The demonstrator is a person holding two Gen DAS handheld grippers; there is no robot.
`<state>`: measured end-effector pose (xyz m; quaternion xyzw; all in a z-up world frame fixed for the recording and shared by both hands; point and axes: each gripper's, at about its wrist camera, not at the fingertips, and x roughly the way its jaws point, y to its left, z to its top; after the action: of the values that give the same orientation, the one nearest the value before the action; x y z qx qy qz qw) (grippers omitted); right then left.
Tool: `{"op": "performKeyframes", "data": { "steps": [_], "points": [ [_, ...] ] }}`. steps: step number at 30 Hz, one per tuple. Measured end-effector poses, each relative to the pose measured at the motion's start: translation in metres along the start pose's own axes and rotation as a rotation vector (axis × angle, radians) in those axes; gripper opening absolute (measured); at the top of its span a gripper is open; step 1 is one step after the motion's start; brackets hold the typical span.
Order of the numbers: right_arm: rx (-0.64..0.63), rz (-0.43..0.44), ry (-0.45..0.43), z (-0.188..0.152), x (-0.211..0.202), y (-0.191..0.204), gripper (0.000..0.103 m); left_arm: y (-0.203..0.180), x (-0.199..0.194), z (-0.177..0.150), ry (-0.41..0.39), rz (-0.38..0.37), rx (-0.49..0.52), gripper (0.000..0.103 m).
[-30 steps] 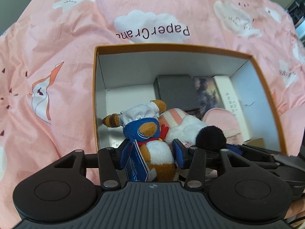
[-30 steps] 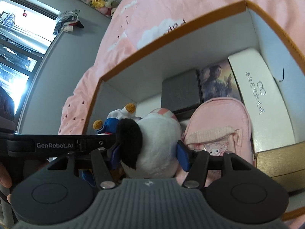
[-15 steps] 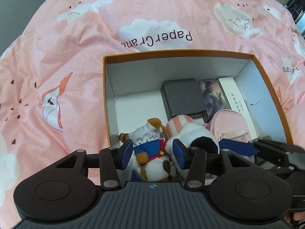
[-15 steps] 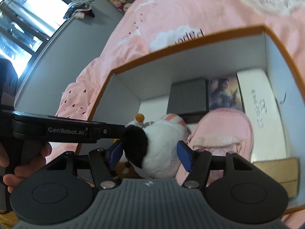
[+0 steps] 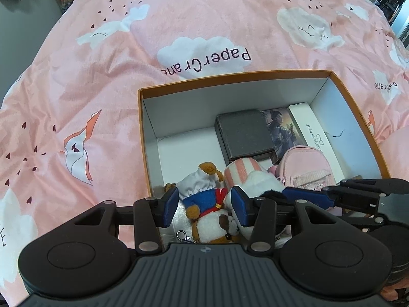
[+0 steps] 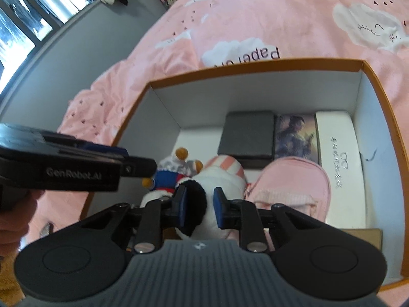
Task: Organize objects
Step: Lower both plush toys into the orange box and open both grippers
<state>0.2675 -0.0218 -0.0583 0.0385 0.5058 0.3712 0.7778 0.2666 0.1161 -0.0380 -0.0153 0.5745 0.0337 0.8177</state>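
An orange-rimmed white box [image 5: 230,75] lies open on a pink bedspread. A plush dog in a blue outfit [image 5: 204,199] lies in its near left corner. My left gripper [image 5: 204,208] hovers over the dog, open, with its pads clear of the toy. Beside the dog lies a white plush with a pink striped part [image 6: 222,179]. My right gripper [image 6: 200,207] has its jaws closing on this plush's black tuft, which fills the gap between the pads. The left wrist view shows a right fingertip [image 5: 304,195] reaching that tuft.
Further back in the box are a dark grey case [image 5: 244,134], a picture card [image 5: 281,130] and a white glasses case [image 5: 311,128]. A pink mini backpack [image 5: 306,166] lies at the near right. A hand [image 6: 12,217] holds the left gripper.
My left gripper has let go of the plush dog and risen; the dog now lies in the box. My right gripper's jaws have narrowed from around the white plush's body to its black tuft.
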Motion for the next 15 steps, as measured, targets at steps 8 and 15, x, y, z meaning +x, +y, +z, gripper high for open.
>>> {"op": "performKeyframes", "data": {
  "steps": [8,15],
  "points": [
    [-0.029,-0.047,0.031,-0.006,0.010,0.004,0.023,-0.001,-0.015,-0.008,-0.027,-0.026,-0.011,0.054],
    [0.063,0.055,0.033,-0.004,0.019,0.006,0.024,0.002,-0.040,-0.023,-0.066,-0.051,-0.046,0.054]
  ]
}}
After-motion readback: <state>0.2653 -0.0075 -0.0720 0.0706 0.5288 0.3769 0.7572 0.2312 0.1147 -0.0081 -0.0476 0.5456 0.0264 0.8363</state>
